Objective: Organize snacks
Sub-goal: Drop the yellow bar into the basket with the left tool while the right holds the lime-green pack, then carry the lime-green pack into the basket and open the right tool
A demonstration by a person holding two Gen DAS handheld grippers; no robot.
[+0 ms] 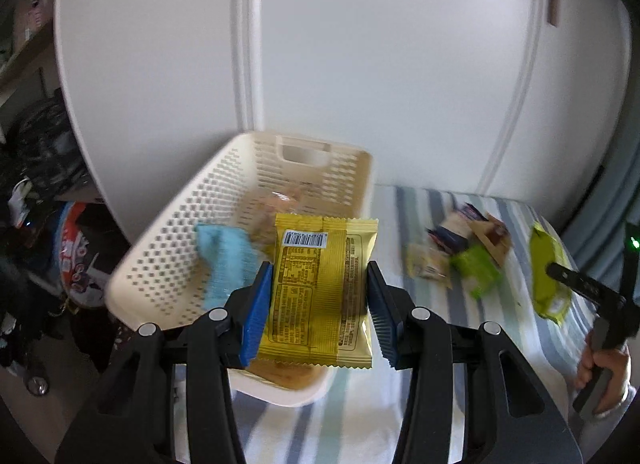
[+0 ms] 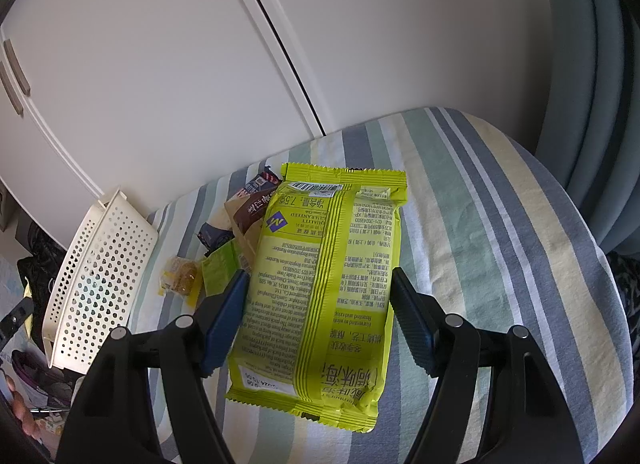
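A person is sorting snacks from a striped cloth (image 2: 500, 224) into a cream perforated basket (image 1: 168, 248), working with a gripper in each hand. The left gripper (image 1: 320, 296) holds a yellow packet (image 1: 320, 284) upright above the near end of the basket, its two blue-padded fingers (image 1: 256, 304) clamped against the packet's long edges, roughly a packet's width apart. A light blue packet (image 1: 224, 260) and some paler wrapped snacks already lie inside the basket, which stands at the left edge of the cloth against a white cupboard (image 1: 360, 64). This looks like the drop-off step: the next move calls for lowering the yellow packet into the basket and parting the fingers to let it fall. The right gripper (image 2: 320, 320) straddles a larger lime green packet (image 2: 324, 284) lying flat on the cloth, towards its middle; its fingers (image 2: 412, 328) stand wide, one on each side of the packet. Whether they touch its edges cannot be told, and the packet does not look squeezed, so it seems ready to be gripped and not yet lifted. A small heap of other snacks (image 2: 232, 232) waits just left of the green packet, between it and the basket.
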